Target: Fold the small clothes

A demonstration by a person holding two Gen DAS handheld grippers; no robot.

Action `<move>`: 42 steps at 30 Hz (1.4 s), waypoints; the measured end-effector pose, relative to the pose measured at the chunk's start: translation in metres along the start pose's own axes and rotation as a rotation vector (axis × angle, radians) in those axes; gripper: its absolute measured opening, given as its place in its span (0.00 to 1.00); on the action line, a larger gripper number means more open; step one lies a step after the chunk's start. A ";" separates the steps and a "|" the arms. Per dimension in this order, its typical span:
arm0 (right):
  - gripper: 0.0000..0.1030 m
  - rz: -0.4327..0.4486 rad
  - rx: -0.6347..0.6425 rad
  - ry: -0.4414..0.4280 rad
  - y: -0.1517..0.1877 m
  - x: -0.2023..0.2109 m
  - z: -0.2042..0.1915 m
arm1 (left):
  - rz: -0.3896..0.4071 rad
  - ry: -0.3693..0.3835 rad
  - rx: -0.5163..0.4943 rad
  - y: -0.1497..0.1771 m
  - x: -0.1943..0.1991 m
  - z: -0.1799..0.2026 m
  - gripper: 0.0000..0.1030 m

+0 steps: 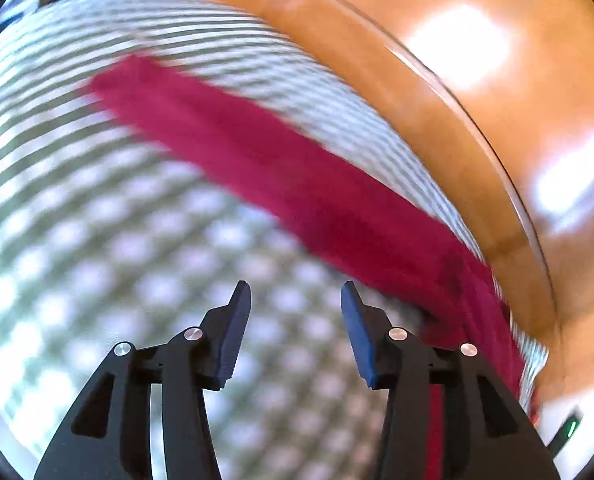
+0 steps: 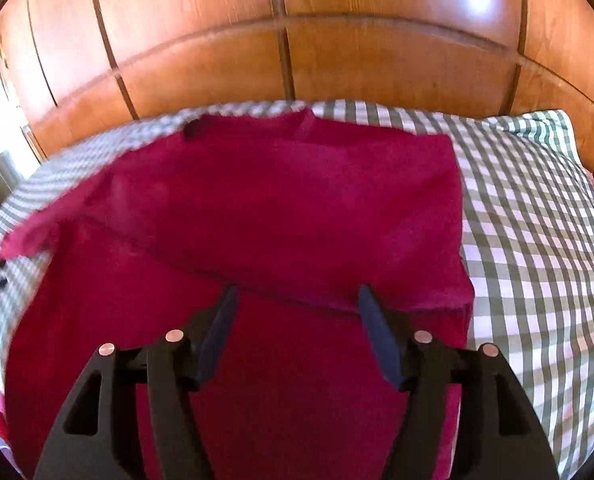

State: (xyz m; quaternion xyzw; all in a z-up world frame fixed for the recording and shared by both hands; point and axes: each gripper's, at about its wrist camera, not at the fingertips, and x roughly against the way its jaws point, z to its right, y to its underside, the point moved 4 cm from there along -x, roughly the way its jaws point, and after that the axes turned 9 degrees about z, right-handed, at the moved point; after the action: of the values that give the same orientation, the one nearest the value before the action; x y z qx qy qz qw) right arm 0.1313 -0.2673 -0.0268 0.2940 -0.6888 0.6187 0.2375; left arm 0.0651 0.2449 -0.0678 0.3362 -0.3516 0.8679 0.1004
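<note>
Over the checked bedspread (image 2: 537, 216), my right gripper (image 2: 297, 300) hangs above the crimson shirt (image 2: 281, 200), fingers wide, empty; left gripper (image 1: 296, 294), fingers apart, beside shirt, empty.

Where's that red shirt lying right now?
The red shirt lies spread on the checked bedspread, filling the middle and left of the right wrist view, its neck toward the wooden headboard. The open right gripper hangs over its folded edge.

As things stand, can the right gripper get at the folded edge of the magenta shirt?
Probably yes: the right gripper is open and empty just above the magenta shirt, whose folded edge runs between its fingers, with nothing in the way.
</note>
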 end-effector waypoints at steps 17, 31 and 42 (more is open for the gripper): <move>0.71 -0.047 0.038 0.038 0.050 -0.008 -0.019 | 0.103 -0.193 0.222 -0.118 -0.031 -0.095 0.53; 0.72 -0.041 0.035 0.034 0.051 -0.012 -0.018 | 0.256 0.096 -0.207 -0.099 0.006 0.107 0.06; 0.72 -0.032 -0.001 0.000 0.050 -0.009 -0.014 | -0.039 0.450 -0.569 0.104 -0.015 0.289 0.06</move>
State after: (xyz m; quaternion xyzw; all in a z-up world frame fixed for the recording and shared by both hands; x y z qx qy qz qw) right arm 0.1025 -0.2497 -0.0675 0.3047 -0.6844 0.6145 0.2474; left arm 0.1817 -0.0267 0.0182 0.1022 -0.5418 0.7854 0.2815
